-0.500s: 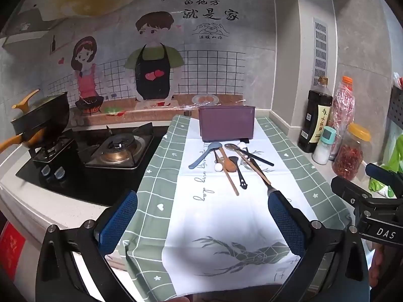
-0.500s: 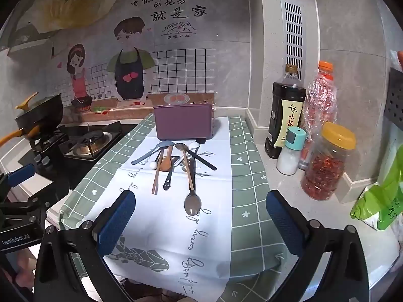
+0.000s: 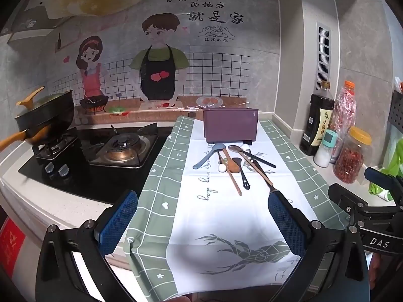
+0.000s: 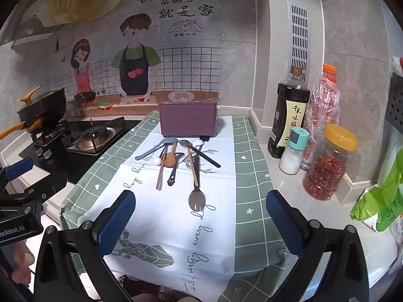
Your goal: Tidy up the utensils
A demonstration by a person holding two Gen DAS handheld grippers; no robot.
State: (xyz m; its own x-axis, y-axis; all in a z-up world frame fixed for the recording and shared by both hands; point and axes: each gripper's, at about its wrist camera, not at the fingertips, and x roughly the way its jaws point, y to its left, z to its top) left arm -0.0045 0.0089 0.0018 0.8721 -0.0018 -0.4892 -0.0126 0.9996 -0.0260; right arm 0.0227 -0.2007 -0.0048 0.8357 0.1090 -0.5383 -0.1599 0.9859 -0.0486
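On the counter (image 4: 314, 214), over a green-and-white cloth (image 4: 246, 166), the utensils (image 4: 176, 161) lie in a loose crossed heap just in front of a purple box (image 4: 187, 119) that stands against the back wall. That box looks like the place they are meant to go, which would explain why the pile sits right at its foot. In the heap I can make out a blue-grey spoon (image 3: 210, 154), a wooden spoon (image 3: 233, 167), a black spoon (image 3: 241, 172) and a small white ball-ended piece (image 3: 222, 167). One metal spoon (image 4: 197, 197) lies nearest, bowl toward the camera, partly apart from the others, so it is probably the easiest first pick.

Neither tool carries anything. The left tool (image 3: 201, 222) hangs above the near end of the cloth with its blue pads spread wide, well short of the heap. The right tool (image 4: 200, 220) is spread just as wide, and the metal spoon's bowl lies ahead between the lines of its pads, apart from them. Sorting has apparently not begun, as no utensil is visibly in the box.

Handles overlap, so lifting one may drag its neighbours. A sauce bottle (image 4: 289, 110), a salt shaker (image 4: 294, 151) and a jar of chillies (image 4: 330, 163) stand along the right wall, clear of the work. A stove (image 3: 121, 148) with a pan (image 3: 45, 115) lies to the left.
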